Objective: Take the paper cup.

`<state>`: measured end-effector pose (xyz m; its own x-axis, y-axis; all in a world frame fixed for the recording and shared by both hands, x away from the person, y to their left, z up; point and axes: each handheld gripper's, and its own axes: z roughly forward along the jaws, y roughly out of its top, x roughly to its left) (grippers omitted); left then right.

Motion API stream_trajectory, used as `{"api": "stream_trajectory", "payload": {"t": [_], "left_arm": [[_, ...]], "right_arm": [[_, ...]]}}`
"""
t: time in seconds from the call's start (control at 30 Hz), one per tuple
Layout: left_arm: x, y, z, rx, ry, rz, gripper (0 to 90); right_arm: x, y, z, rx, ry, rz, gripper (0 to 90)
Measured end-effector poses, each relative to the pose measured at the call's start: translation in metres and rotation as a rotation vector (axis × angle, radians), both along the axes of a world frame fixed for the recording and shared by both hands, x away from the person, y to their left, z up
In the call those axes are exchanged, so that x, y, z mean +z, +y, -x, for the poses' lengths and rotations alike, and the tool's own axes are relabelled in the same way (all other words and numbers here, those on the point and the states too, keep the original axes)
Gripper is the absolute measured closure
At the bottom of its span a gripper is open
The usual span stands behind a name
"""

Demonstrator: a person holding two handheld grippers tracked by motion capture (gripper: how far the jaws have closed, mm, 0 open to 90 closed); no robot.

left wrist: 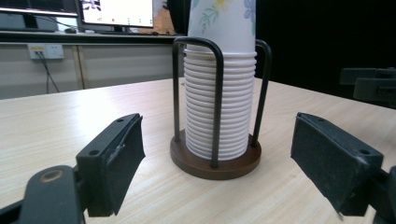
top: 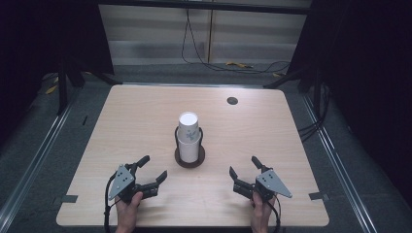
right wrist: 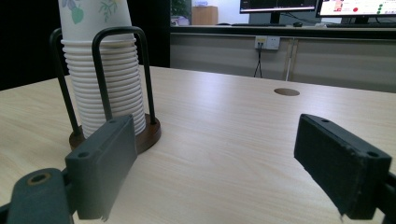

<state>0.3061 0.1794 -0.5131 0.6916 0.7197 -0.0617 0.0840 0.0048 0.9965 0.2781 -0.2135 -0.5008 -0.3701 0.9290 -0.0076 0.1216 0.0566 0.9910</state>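
A stack of white paper cups [top: 188,136] with a floral print stands upside down in a black wire holder on a round dark wooden base [top: 190,160], at the middle of the table. My left gripper [top: 154,169] rests near the front left, open and empty, aimed at the cup stack [left wrist: 219,93]. My right gripper [top: 244,166] rests near the front right, open and empty. In the right gripper view the cup stack [right wrist: 105,79] stands to the left, beyond the left pad [right wrist: 105,163]. Both grippers are well short of the holder.
The light wooden table [top: 145,111] has a round cable hole [top: 232,101] at the back right. Cables lie on the floor behind it. Metal rails and dark stands flank the table. The other gripper [left wrist: 371,86] shows at the right edge of the left gripper view.
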Motion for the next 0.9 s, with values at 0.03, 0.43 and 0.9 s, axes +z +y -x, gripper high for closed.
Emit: {"api": "stream_trajectory", "payload": {"t": [0.03, 0.43, 0.9], "left_arm": [[0.0000, -0.0001, 0.0001, -0.001, -0.001, -0.001, 17.0], [-0.0001, -0.0009, 0.0005, -0.004, -0.004, -0.001, 17.0], [0.0001, -0.0018, 0.0009, -0.005, -0.006, -0.007, 17.0]], "right_arm": [[0.0002, 0.0010, -0.0011, -0.005, 0.005, 0.009, 12.8], [0.0004, 0.0000, -0.0019, -0.041, 0.018, -0.008, 12.9], [0.0053, 0.0029, -0.0093, 0.047, 0.109, -0.040, 13.0]]}}
